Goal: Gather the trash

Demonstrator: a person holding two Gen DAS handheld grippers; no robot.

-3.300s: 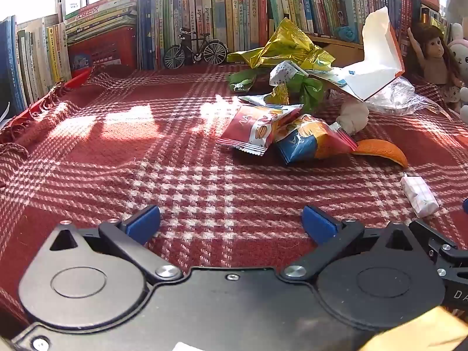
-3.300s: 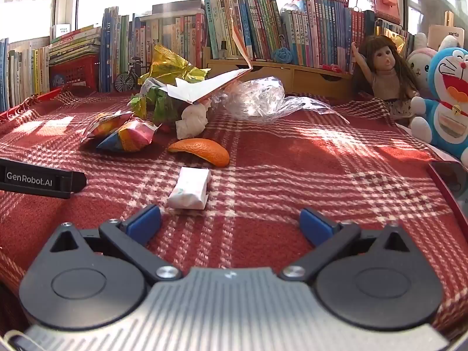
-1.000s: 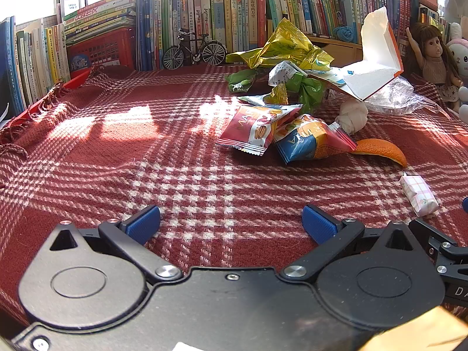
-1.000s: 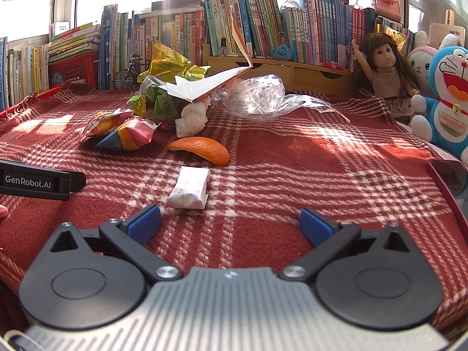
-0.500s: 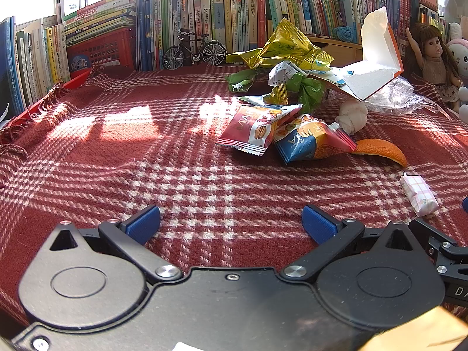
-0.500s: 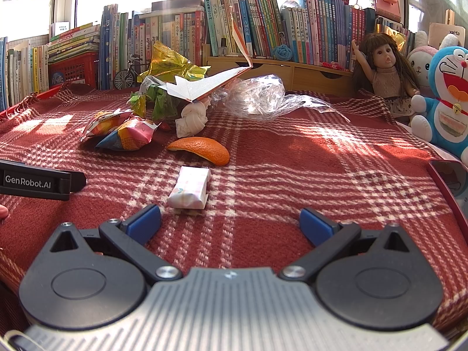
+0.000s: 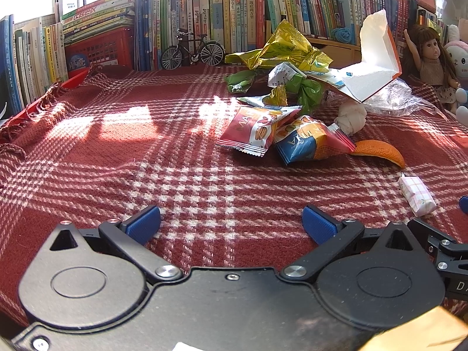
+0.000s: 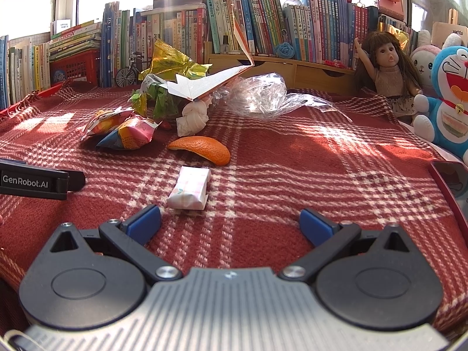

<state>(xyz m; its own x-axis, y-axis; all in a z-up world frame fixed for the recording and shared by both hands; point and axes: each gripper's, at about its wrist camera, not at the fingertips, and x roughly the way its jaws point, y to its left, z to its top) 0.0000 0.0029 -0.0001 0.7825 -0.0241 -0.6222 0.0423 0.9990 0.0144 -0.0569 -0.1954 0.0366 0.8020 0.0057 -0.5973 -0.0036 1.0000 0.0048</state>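
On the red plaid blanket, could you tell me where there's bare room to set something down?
Free: the sunlit left stretch between the red plastic crate and the red snack packet. Also right, between orange peel and blue plush toy. Crowded: the wrapper heap under the white carton.

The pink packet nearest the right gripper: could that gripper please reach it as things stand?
Probably yes. The pink packet lies alone on the blanket, just ahead of the open right gripper, with nothing between them; it sits slightly towards the left finger.
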